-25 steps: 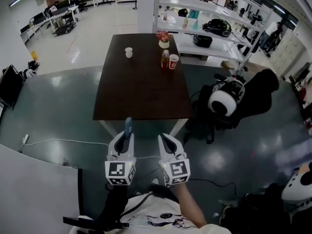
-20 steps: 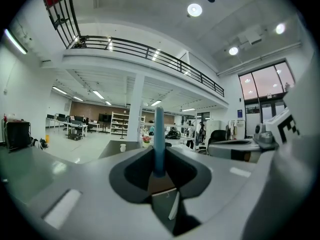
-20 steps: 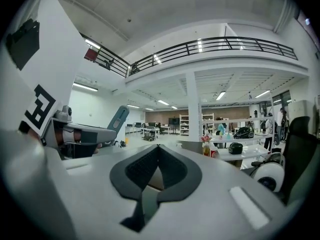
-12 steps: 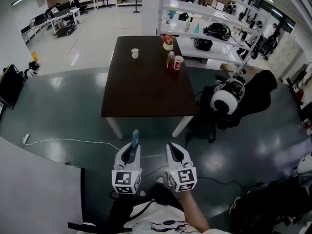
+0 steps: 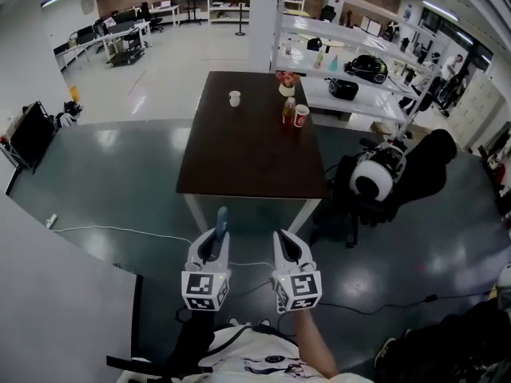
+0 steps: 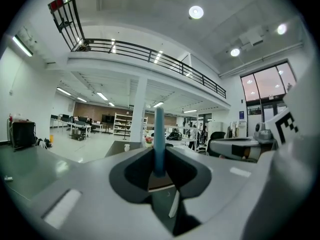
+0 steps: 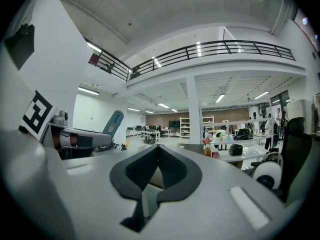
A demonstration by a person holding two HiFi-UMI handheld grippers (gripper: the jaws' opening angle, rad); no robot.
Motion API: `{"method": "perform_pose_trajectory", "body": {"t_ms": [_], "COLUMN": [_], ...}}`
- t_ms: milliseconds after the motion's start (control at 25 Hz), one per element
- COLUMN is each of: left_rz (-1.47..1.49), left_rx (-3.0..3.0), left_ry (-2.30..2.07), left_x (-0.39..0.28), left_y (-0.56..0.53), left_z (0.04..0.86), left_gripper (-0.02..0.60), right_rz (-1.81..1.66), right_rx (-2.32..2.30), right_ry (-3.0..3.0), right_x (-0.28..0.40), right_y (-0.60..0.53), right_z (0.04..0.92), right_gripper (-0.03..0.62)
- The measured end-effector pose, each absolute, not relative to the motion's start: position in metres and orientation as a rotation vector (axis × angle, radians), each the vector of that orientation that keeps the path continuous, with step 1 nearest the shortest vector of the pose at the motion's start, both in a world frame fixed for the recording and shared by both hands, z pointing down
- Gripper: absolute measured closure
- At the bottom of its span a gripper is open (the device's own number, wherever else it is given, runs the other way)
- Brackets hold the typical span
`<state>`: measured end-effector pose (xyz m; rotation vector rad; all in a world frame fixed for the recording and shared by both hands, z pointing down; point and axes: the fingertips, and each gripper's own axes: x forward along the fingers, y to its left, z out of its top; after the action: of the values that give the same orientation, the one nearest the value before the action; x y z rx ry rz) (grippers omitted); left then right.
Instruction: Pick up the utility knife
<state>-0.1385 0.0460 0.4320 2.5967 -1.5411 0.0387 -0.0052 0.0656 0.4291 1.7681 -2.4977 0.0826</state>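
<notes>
Listing from the left.

Item one: the white hand-held left gripper (image 5: 215,242), fitted with a square-marker cube, is held level above the dark glossy floor (image 5: 120,174). Its jaws are clamped on a slim blue bar, judged to be the utility knife (image 6: 159,134). The bar is stood upright between the black pads, and its upper end is raised well clear of the jaw tips.

Item two: a dark brown rectangular table (image 5: 247,158) on white legs is set ahead of both grippers and well apart from them. A small white cup (image 5: 234,98), a bottle (image 5: 288,112) and a red cup (image 5: 301,116) are carried on its far half. No knife is seen on it.

Item three: the white hand-held right gripper (image 5: 284,239) is held just beside the left one. Its jaws are pressed together and nothing is gripped between them.

Item four: a black office chair (image 5: 423,162), with a white rounded object resting against it, is placed to the right of the table.

Task status, as judged: the pick-up is counted as done, since the knife is gripped and lifted off every surface. No further step is named by the task, and only a steady hold is required.
</notes>
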Motion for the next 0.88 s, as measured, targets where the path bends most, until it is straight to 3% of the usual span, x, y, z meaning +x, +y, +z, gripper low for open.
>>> {"method": "perform_pose_trajectory", "body": {"t_ms": [880], "left_rz": [0.005], "left_rx": [2.66], "left_ry": [-1.595], "left_x": [-0.109], "left_y": [0.028], "left_z": [0.4], "left_gripper": [0.512], "right_rz": [0.016], "right_rx": [1.799], "right_ry": [-2.551], "right_x": [0.029], "right_y": [0.05], "right_z": [0.406], "right_gripper": [0.592]}}
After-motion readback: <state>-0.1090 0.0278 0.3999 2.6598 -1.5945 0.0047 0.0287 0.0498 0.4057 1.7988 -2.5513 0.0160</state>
